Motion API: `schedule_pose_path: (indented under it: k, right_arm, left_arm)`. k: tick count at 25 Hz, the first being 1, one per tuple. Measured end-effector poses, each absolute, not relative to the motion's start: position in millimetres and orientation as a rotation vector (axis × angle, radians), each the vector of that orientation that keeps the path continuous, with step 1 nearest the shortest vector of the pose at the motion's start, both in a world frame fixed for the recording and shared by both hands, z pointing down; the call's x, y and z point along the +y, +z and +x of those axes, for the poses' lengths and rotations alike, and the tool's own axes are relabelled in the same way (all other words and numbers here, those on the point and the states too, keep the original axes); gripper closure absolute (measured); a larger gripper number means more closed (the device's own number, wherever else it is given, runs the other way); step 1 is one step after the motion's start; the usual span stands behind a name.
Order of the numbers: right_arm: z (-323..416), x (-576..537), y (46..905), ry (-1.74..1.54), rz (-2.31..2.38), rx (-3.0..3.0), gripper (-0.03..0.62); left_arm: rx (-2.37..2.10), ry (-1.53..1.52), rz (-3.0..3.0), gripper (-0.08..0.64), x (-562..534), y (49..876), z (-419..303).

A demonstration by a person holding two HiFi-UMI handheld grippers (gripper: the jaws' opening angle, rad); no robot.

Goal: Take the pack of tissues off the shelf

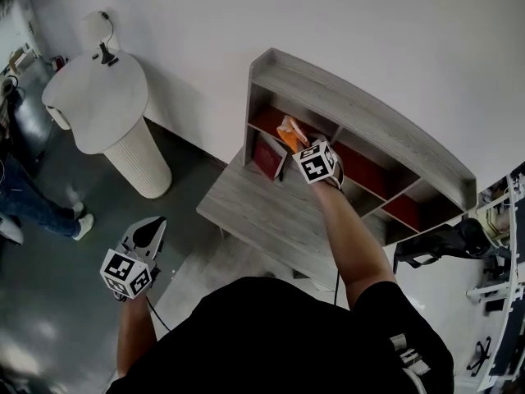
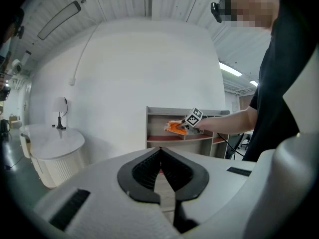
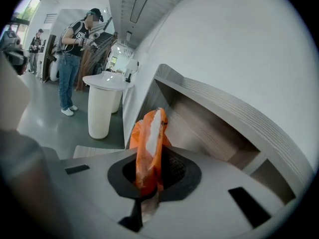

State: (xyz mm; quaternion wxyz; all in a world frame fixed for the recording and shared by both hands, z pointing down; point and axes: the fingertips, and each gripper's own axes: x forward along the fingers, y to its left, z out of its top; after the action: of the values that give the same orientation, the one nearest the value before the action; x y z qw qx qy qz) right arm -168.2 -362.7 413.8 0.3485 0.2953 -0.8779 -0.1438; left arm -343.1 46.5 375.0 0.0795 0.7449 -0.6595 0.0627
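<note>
The orange pack of tissues (image 1: 289,132) hangs in front of the left compartment of the grey wooden shelf (image 1: 361,113), clear of its boards. My right gripper (image 1: 300,144) is shut on it. In the right gripper view the pack (image 3: 149,133) stands up between the black pads of my right gripper (image 3: 151,171), with the shelf (image 3: 214,108) just behind. My left gripper (image 1: 156,224) hangs low at my left side, away from the shelf, shut and empty. In the left gripper view its tips (image 2: 160,149) meet, and the held pack (image 2: 175,127) shows far off.
The shelf stands on a grey wooden desk (image 1: 262,212). A dark red box (image 1: 269,156) leans in the left compartment, below the pack. A round white pedestal table (image 1: 98,97) with a small lamp stands to the left. A person (image 1: 33,195) stands at the far left.
</note>
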Motion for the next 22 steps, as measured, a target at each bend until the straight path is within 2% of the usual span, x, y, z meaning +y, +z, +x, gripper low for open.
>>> schedule_pose_path:
  k: [9,22]
  right_arm:
    - [-116,-331,395,-0.264,0.840,-2.311,0.574]
    - [-29,-284,328,-0.331,1.016,-2.320,0.574]
  left_arm:
    - [-1.839,0.196,2.362,0.541,28,375,-325]
    - [-1.606,0.231,2.531,0.541,-13,380,-288]
